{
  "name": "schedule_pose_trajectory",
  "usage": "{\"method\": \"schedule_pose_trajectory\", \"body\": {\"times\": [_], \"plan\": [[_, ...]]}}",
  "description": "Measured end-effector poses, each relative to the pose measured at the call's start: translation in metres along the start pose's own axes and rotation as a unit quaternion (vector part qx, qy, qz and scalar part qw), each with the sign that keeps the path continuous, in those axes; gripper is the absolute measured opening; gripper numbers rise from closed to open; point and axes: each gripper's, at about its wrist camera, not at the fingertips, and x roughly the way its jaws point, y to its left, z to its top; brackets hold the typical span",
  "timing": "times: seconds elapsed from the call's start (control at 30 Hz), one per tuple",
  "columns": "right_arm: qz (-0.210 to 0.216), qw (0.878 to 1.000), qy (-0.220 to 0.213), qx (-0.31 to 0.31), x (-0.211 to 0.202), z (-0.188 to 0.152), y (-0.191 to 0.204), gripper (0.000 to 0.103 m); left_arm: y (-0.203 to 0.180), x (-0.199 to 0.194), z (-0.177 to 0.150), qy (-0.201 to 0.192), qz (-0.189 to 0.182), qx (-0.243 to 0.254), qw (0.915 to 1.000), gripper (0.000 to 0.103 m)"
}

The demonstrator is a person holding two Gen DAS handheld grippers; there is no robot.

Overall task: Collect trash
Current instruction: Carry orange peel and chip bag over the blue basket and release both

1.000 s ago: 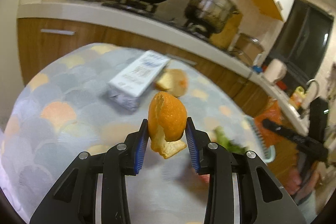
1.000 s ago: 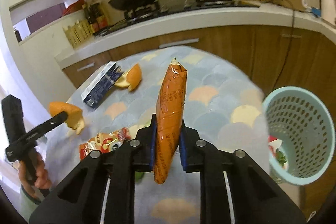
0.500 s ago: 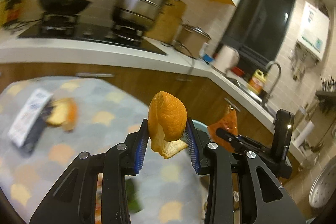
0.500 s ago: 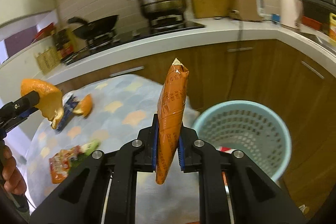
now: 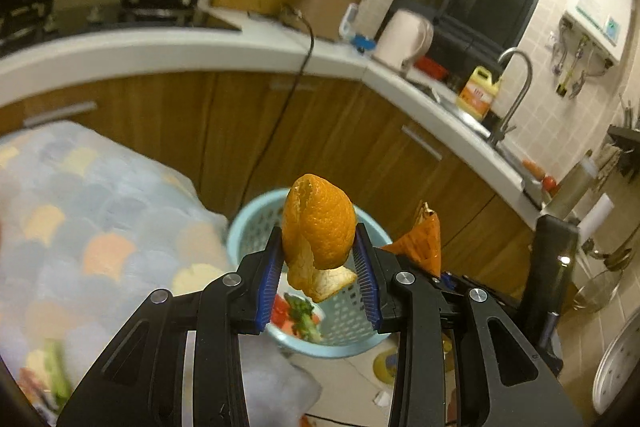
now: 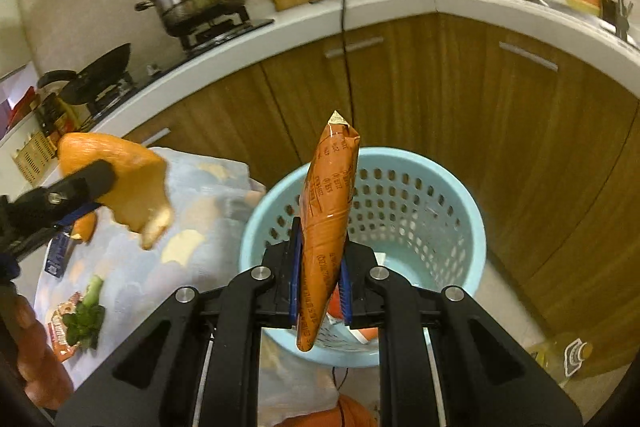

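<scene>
Both grippers are swinging off the scallop-patterned worktop (image 5: 100,211) to the pale blue perforated plastic basket (image 6: 456,211) beside its edge. The left gripper (image 5: 320,279) is keeping its jaws clamped on the curled orange peel (image 5: 318,227), the right gripper (image 6: 320,287) on the orange plastic snack packet (image 6: 326,219), both poised above the opening for dropping.

Both grippers swung off the scallop-patterned tablecloth (image 5: 100,211) toward the pale blue perforated plastic basket (image 6: 448,195). Left gripper (image 5: 320,277), clamping the curled orange peel (image 5: 318,227), now fronts the basket rim. Right gripper (image 6: 320,281), pinching the orange plastic snack wrapper (image 6: 326,223), now sits directly above the basket opening.
</scene>
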Motion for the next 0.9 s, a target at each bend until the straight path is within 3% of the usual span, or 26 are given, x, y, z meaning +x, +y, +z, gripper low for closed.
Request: {"method": "schedule_pose_trajectory", "body": {"times": [0.2, 0.27, 0.3, 0.37, 0.4, 0.43, 0.5, 0.67, 0.8, 0.9], "plan": [[0.000, 0.999, 0.028, 0.017, 0.020, 0.000, -0.022, 0.013, -0.005, 0.053, -0.004, 0.044, 0.013, -0.001, 0.9990, 0.036], [0.004, 0.999, 0.042, 0.019, 0.028, 0.000, -0.026, 0.014, -0.005, 0.064, -0.006, 0.053, 0.022, 0.003, 0.9983, 0.051], [0.006, 0.999, 0.049, 0.019, 0.032, -0.001, -0.027, 0.014, -0.005, 0.068, -0.007, 0.053, 0.024, 0.006, 0.9983, 0.053], [0.000, 0.998, 0.058, 0.015, 0.038, -0.003, -0.030, 0.018, -0.004, 0.072, -0.008, 0.059, 0.019, 0.005, 0.9981, 0.054], [-0.003, 0.998, 0.063, 0.015, 0.040, -0.003, -0.030, 0.026, -0.003, 0.074, -0.009, 0.065, 0.016, 0.003, 0.9978, 0.054], [-0.006, 0.998, 0.068, 0.017, 0.043, -0.004, -0.032, 0.039, -0.003, 0.074, -0.010, 0.067, 0.017, 0.004, 0.9976, 0.056], [-0.004, 0.998, 0.068, 0.015, 0.043, -0.006, -0.032, 0.047, -0.004, 0.072, -0.011, 0.069, 0.017, 0.009, 0.9974, 0.057], [-0.018, 0.998, 0.053, -0.007, 0.034, -0.007, -0.023, 0.047, -0.005, 0.051, -0.011, 0.052, 0.014, 0.013, 0.9985, 0.057], [-0.032, 0.999, 0.032, -0.020, 0.021, -0.002, -0.012, 0.047, -0.015, 0.025, -0.011, 0.016, 0.043, 0.049, 0.9977, 0.061], [-0.047, 0.998, 0.044, -0.021, 0.026, 0.003, -0.010, 0.047, -0.016, 0.016, -0.008, 0.012, 0.045, 0.057, 0.9973, 0.062]]}}
